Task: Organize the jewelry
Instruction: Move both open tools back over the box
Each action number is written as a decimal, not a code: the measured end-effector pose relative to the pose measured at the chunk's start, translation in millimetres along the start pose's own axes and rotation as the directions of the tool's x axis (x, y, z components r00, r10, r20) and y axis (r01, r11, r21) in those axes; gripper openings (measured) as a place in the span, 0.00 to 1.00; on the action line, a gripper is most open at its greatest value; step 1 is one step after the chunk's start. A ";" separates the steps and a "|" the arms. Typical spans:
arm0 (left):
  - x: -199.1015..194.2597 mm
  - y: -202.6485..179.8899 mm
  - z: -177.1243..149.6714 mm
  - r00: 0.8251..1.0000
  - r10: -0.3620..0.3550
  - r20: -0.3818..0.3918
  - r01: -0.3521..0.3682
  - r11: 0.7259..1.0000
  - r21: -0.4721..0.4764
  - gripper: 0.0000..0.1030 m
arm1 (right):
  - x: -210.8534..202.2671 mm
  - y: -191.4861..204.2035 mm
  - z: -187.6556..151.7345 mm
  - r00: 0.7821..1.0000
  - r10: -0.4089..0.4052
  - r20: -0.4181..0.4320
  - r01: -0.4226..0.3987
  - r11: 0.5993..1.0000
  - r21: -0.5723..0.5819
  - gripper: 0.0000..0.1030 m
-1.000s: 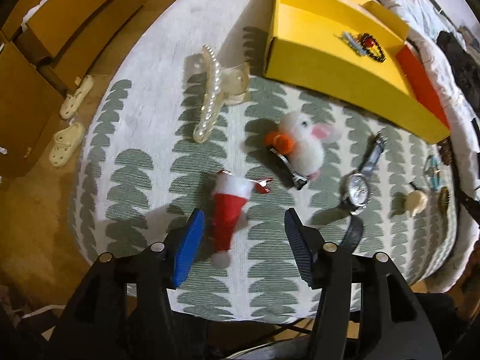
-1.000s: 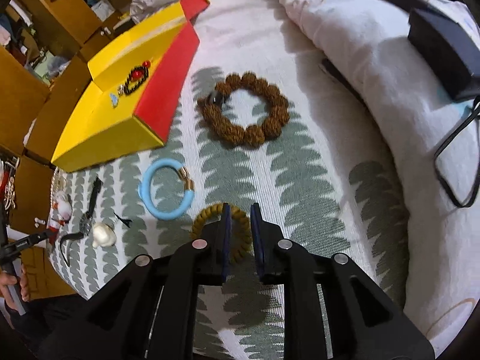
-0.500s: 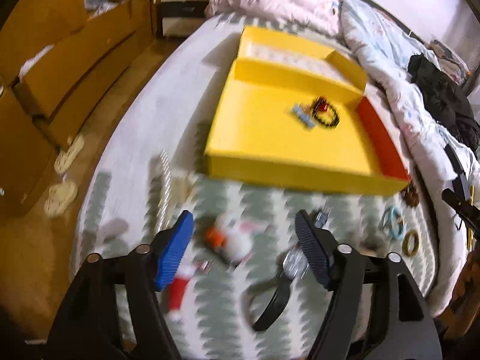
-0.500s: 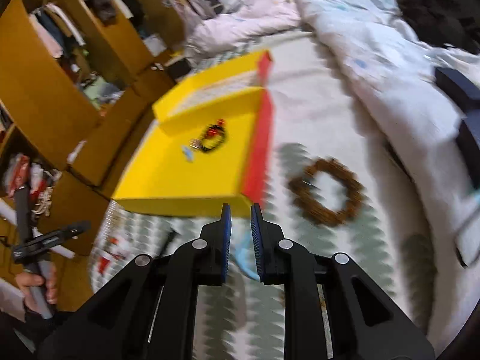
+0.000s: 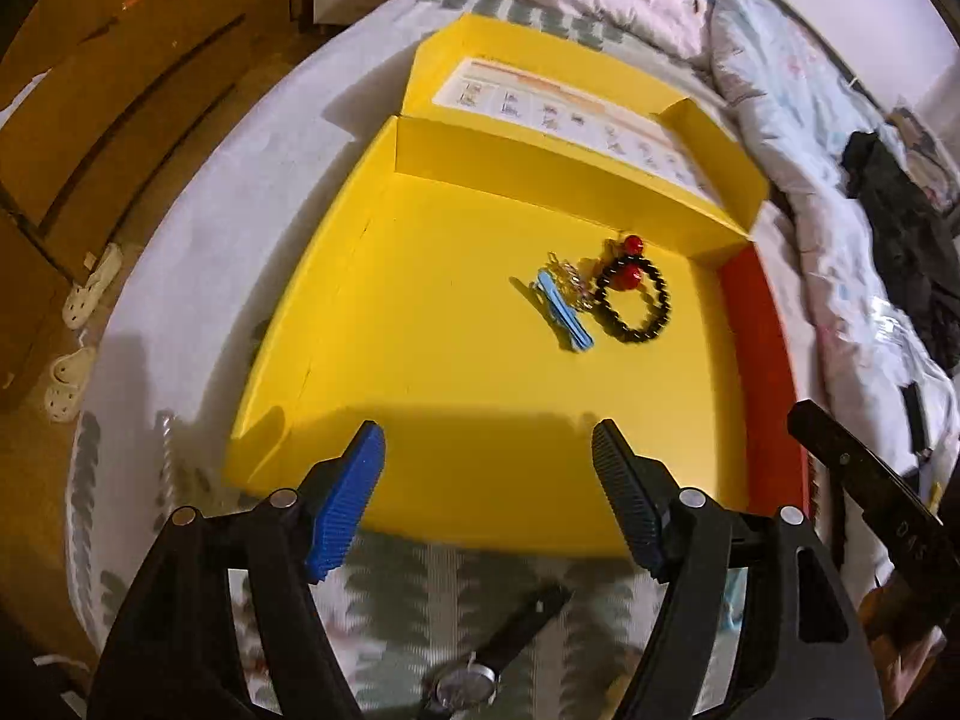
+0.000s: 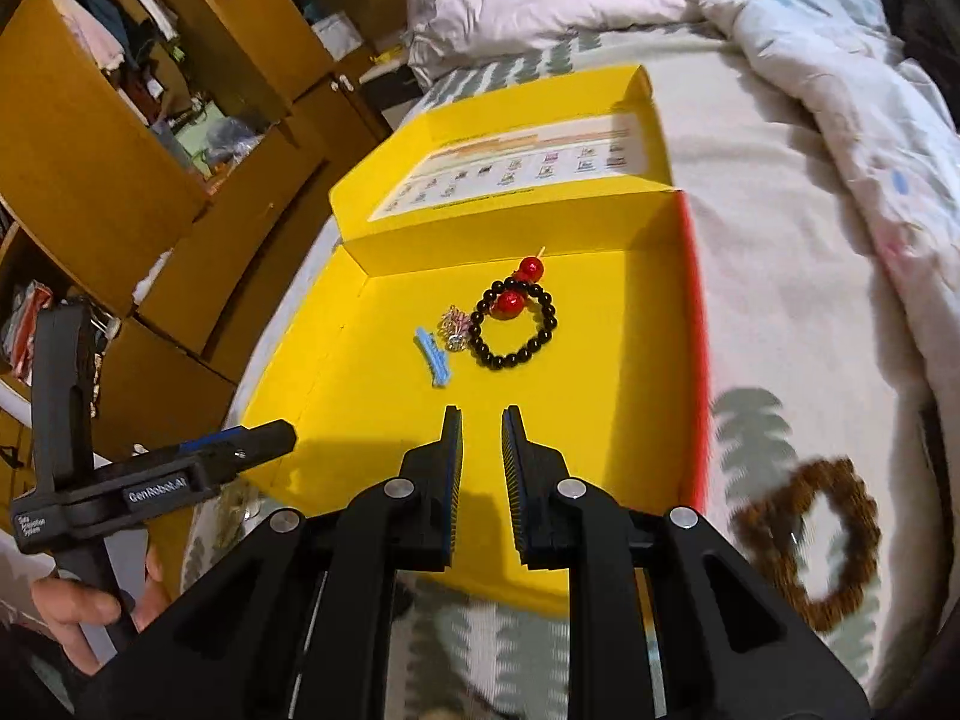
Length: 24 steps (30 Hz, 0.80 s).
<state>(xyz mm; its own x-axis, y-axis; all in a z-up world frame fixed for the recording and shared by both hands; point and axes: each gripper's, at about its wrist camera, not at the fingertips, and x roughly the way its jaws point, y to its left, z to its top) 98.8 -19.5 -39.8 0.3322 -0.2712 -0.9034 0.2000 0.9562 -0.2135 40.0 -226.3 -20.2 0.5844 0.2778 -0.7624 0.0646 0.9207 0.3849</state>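
A yellow box [image 5: 420, 372] lies open on the bed, its lid flat behind it. On its floor are a black bead bracelet [image 5: 657, 306] with red beads [image 5: 627, 276], a blue hair clip [image 5: 564, 315] and a small sparkly piece [image 5: 570, 279]. My left gripper [image 5: 486, 438] hangs over the box's near edge, wide open and empty. My right gripper [image 6: 482, 420] is over the box floor [image 6: 360, 420], short of the black bracelet [image 6: 549, 324]. Its jaws stand a narrow gap apart with nothing between them. The left gripper [image 6: 270, 438] shows at the left in a person's hand [image 6: 72, 606].
A wristwatch [image 5: 468, 681] lies on the leaf-patterned cover below the left gripper. A brown bead bracelet [image 6: 840, 606] rests right of the box. A rumpled duvet [image 6: 780, 30] fills the far right, brown wardrobes [image 6: 90, 150] the left, and slippers [image 5: 72, 372] sit on the floor.
Both grippers have swung away from the loose pieces on the cover to the yellow box. The left jaws have widened and the Santa-hat clip stayed on the cover. The right gripper left the olive bracelet.
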 end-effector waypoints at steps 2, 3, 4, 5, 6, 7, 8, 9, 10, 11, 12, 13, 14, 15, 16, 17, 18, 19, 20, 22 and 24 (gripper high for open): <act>10.1 -3.6 7.5 1.000 0.005 -0.010 -0.005 1.000 -0.001 0.69 | 15.1 -0.9 8.6 1.000 -0.004 -0.017 0.005 1.000 0.002 0.19; 14.3 -4.9 10.8 1.000 0.007 -0.014 -0.007 1.000 -0.001 0.69 | 22.4 -1.8 12.8 1.000 -0.006 -0.026 0.006 1.000 0.001 0.20; 19.3 -6.6 14.8 1.000 0.009 -0.018 -0.009 1.000 -0.002 0.69 | 26.9 -3.4 15.4 0.999 -0.012 -0.034 0.012 1.000 0.000 0.20; 23.0 -7.9 18.4 1.000 0.008 -0.020 -0.008 1.000 -0.001 0.69 | 35.0 -4.0 20.7 0.999 -0.024 -0.046 0.024 1.000 -0.002 0.20; 26.6 -9.2 21.7 1.000 0.009 -0.023 -0.009 1.000 0.002 0.69 | 38.0 -4.0 21.7 0.998 -0.027 -0.050 0.027 1.000 -0.005 0.20; 30.9 -10.7 25.0 1.000 0.016 -0.024 -0.016 1.000 0.008 0.69 | 44.3 -4.0 26.1 0.998 -0.037 -0.058 0.037 0.999 -0.012 0.20; 35.2 -11.9 28.1 0.999 0.025 -0.024 -0.024 1.000 0.012 0.69 | 49.1 -4.1 29.1 0.997 -0.049 -0.062 0.048 0.999 -0.018 0.20; 38.7 -12.0 30.4 0.999 0.033 -0.028 -0.033 0.999 0.014 0.69 | 52.3 -4.5 31.2 0.996 -0.056 -0.066 0.055 0.998 -0.020 0.20; 42.8 -11.8 33.0 0.999 0.034 -0.035 -0.033 0.999 0.012 0.69 | 57.9 -6.1 34.9 0.996 -0.059 -0.072 0.058 0.998 -0.018 0.20; 45.4 -11.2 34.9 0.999 0.028 -0.038 -0.028 1.000 0.009 0.69 | 61.0 -7.6 35.9 0.995 -0.058 -0.075 0.057 0.998 -0.016 0.20; 49.1 -11.0 37.3 0.999 0.028 -0.044 -0.028 1.000 0.009 0.69 | 66.0 -9.5 38.3 0.994 -0.065 -0.085 0.064 0.998 -0.017 0.20; 52.6 -11.0 39.6 0.998 0.035 -0.050 -0.034 0.999 0.009 0.69 | 71.4 -11.2 40.8 0.992 -0.074 -0.097 0.072 0.997 -0.022 0.20; 55.7 -11.0 41.1 0.998 0.038 -0.056 -0.038 0.999 0.010 0.69 | 76.0 -13.3 43.1 0.991 -0.076 -0.106 0.074 0.997 -0.021 0.20; 59.2 -12.2 43.0 0.997 0.034 -0.062 -0.034 0.999 0.011 0.69 | 78.6 -14.6 44.3 0.991 -0.075 -0.111 0.074 0.997 -0.019 0.20; 62.0 -13.3 44.4 0.997 0.029 -0.069 -0.028 1.000 0.013 0.69 | 82.5 -16.8 46.9 0.991 -0.072 -0.114 0.070 0.997 -0.016 0.20; 65.4 -14.7 45.9 0.997 0.024 -0.079 -0.023 1.000 0.012 0.69 | 84.7 -18.2 48.8 0.991 -0.071 -0.115 0.069 0.997 -0.014 0.20; 68.0 -16.9 47.0 0.996 0.019 -0.086 -0.018 1.000 0.015 0.69 | 87.5 -19.5 50.9 0.990 -0.072 -0.121 0.071 0.997 -0.014 0.20; 69.3 -18.6 47.7 0.996 0.015 -0.089 -0.014 1.000 0.019 0.69 | 90.2 -20.7 52.9 0.989 -0.072 -0.129 0.071 0.997 -0.011 0.20; 71.8 -22.3 47.9 0.995 0.013 -0.097 -0.011 1.000 0.026 0.69 | 93.4 -23.7 55.4 0.989 -0.068 -0.135 0.069 0.998 -0.001 0.20; 75.2 -27.1 48.2 0.994 0.008 -0.107 -0.005 1.000 0.030 0.69 | 96.2 -26.3 57.9 0.988 -0.068 -0.137 0.070 0.997 0.009 0.20; 79.4 -32.3 48.6 0.993 0.007 -0.116 -0.003 0.999 0.035 0.69 | 100.5 -29.3 60.5 0.987 -0.065 -0.144 0.068 0.998 0.015 0.20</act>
<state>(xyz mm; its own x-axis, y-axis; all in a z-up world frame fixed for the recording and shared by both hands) 163.6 -77.2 -86.6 0.2242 -0.2502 -0.9419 0.2310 0.9526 -0.1980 145.7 -241.9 -76.7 0.4563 0.2535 -0.8529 0.1165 0.9333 0.3397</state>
